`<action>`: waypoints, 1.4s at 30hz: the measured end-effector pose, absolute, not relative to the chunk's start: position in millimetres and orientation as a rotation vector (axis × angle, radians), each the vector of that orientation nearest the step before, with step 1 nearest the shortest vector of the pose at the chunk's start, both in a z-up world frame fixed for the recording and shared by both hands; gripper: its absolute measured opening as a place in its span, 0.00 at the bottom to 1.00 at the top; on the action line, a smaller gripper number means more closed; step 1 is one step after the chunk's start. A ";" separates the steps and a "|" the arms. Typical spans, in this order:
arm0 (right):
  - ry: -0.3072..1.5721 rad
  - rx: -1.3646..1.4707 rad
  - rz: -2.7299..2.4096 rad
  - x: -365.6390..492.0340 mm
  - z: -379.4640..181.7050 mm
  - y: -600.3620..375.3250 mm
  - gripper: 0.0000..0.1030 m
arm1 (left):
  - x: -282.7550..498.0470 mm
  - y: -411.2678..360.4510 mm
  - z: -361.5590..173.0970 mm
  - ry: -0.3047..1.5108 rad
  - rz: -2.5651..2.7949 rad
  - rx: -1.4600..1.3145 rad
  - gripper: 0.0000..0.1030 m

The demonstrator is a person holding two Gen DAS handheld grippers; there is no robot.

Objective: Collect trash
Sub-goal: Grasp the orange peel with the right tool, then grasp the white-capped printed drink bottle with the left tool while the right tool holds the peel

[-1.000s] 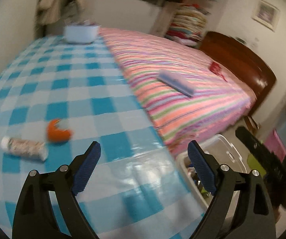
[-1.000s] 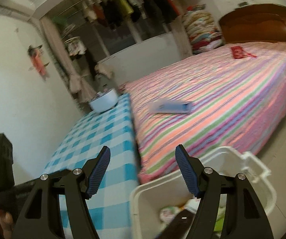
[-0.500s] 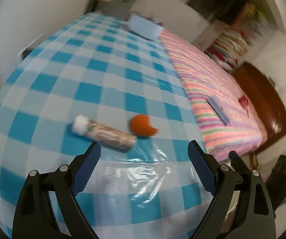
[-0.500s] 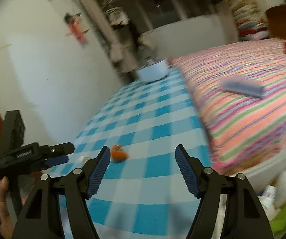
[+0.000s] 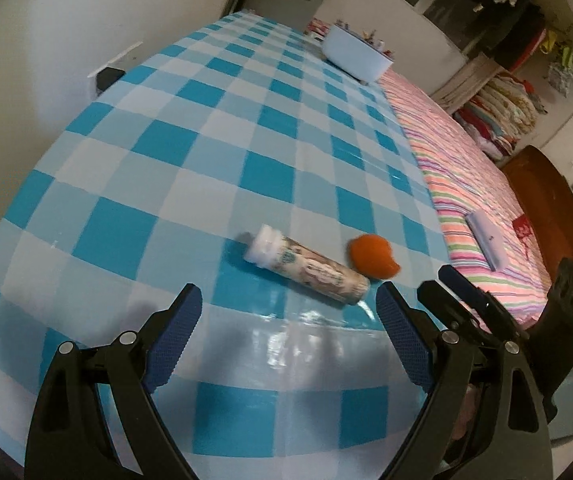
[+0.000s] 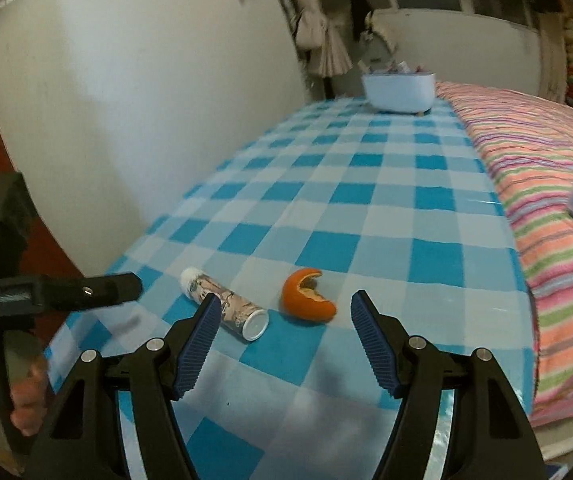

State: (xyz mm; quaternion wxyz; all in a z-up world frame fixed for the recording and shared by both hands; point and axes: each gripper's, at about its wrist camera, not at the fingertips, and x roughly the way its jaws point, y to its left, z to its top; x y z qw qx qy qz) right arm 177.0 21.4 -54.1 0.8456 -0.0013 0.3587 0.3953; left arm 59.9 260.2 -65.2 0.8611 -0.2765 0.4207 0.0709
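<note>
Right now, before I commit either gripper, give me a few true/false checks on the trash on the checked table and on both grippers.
1. The orange peel lies on the checked tablecloth. True.
2. The right gripper is shut on the peel. False: its jaws stand open and empty, short of the peel.
3. The small bottle stands upright. False: it lies on its side, its white cap pointing toward the wall and away from the peel.
4. The bottle sits to the left of the peel in the right wrist view. True.
5. The left gripper holds the bottle. False: it is open, with nothing between its jaws.
6. A white tub stands at the far end of the table. True.
</note>
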 end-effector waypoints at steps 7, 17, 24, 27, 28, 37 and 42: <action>0.805 -0.101 0.810 202.9 -67.9 59.2 0.63 | 58.4 275.3 -71.5 0.891 0.175 -0.584 0.85; 0.943 -0.114 0.807 226.8 -95.6 79.0 0.43 | 78.0 282.1 -84.2 0.941 0.157 -0.537 0.85; 0.962 -0.106 0.843 228.1 -98.4 75.8 0.29 | 98.6 252.8 -69.5 0.964 0.040 -0.253 0.85; 0.973 -0.079 0.854 228.0 -97.9 70.0 0.27 | 111.1 237.6 -65.2 0.978 -0.065 -0.144 0.85; 0.973 -0.072 0.851 227.7 -97.4 67.6 0.27 | 114.2 233.5 -65.3 0.976 -0.097 -0.116 0.85; 0.979 0.028 0.866 217.3 -88.6 28.5 0.27 | 133.0 195.9 -68.0 0.957 -0.286 0.182 0.84; 0.957 0.082 0.879 211.3 -77.9 6.9 0.27 | 146.2 195.4 -78.1 0.994 -0.348 0.291 0.84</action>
